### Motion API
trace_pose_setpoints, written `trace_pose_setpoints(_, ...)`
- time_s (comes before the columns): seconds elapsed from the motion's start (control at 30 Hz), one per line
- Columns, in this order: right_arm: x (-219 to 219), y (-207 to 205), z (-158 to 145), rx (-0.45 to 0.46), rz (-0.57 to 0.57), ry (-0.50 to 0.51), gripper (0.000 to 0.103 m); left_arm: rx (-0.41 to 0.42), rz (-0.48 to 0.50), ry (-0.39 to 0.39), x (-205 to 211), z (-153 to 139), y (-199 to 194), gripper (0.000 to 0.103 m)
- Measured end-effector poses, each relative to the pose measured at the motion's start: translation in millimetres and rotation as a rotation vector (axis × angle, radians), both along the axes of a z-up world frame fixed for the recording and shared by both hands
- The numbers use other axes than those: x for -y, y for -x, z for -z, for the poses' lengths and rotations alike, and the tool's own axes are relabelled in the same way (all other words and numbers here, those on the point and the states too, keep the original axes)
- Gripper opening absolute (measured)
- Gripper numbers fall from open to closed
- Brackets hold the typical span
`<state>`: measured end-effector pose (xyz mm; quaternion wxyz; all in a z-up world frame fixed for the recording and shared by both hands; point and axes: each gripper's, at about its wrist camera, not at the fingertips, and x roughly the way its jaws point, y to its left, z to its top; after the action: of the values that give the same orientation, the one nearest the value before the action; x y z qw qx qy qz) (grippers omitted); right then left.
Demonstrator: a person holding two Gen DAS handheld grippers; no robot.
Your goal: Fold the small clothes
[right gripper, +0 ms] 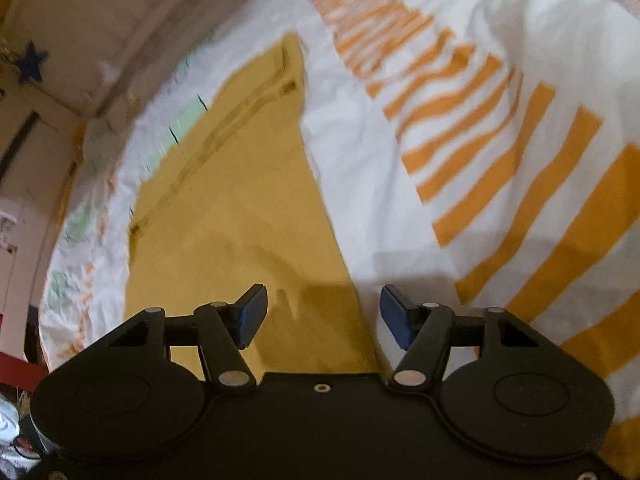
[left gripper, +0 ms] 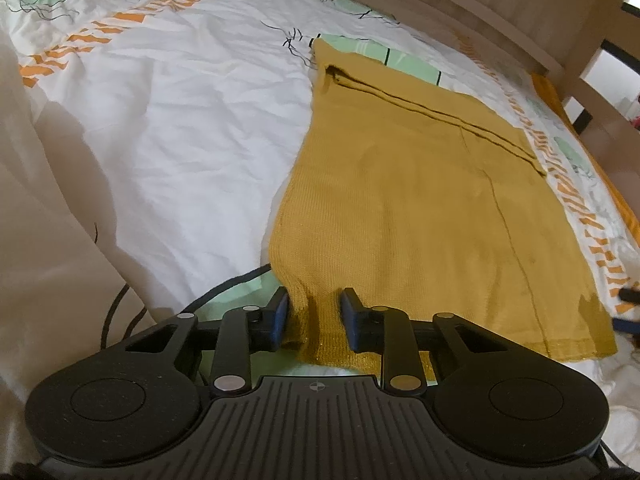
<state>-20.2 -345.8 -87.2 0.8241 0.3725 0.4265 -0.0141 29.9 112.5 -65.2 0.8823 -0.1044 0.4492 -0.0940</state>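
A mustard knitted garment (left gripper: 420,208) lies flat on the patterned bedsheet (left gripper: 180,120), one folded edge along its far side. My left gripper (left gripper: 316,318) sits at the garment's near left corner, by the hem. Its blue pads (left gripper: 280,320) press a bunched ridge of the knit between them. In the right wrist view the same garment (right gripper: 240,208) stretches away to the left. My right gripper (right gripper: 323,316) hovers open over its near right edge, with the cloth's edge and bare sheet below the gap and nothing pinched.
The white sheet (right gripper: 400,220) carries orange stripes and green shapes and is wrinkled. A wooden bed frame (left gripper: 500,0) runs along the far side. A black cable (left gripper: 116,308) and a cream cloth (left gripper: 40,240) lie at the near left.
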Motion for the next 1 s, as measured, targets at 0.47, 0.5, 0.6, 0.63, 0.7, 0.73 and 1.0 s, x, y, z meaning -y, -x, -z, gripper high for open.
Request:
trace_pose_setpoints(0.47, -21, 4, 10, -0.05, -0.212, -0.015, 0.018, 0.028, -0.025, 0.049, -7, -5, 5, 0.008)
trace_pose_setpoints(0.5, -22, 5, 8, -0.034, -0.212, -0.009, 0.018, 0.037, -0.028, 0.058, -8, -6, 6, 0.008)
trace_pose_setpoints(0.6, -20, 9, 0, 0.016, -0.191, -0.006, 0.018, 0.062, -0.038, 0.076, -11, -13, 10, 0.007)
trace_pose_setpoints(0.63, -18, 11, 0, 0.022, -0.18, -0.007, 0.018, 0.07, -0.045, 0.076, -13, -16, 11, 0.007)
trace_pose_setpoints(0.7, -15, 12, 1, 0.016, -0.161, -0.008, 0.018, 0.075, -0.07, 0.074, -17, -20, 12, 0.007)
trace_pose_setpoints(0.73, -15, 11, 2, 0.012, -0.155, -0.008, 0.017, 0.075, -0.084, 0.079, -20, -22, 12, 0.007)
trace_pose_setpoints(1.0, -19, 5, 6, -0.026, -0.163, 0.009, 0.018, -0.01, -0.075, -0.01, -15, -12, -2, 0.007)
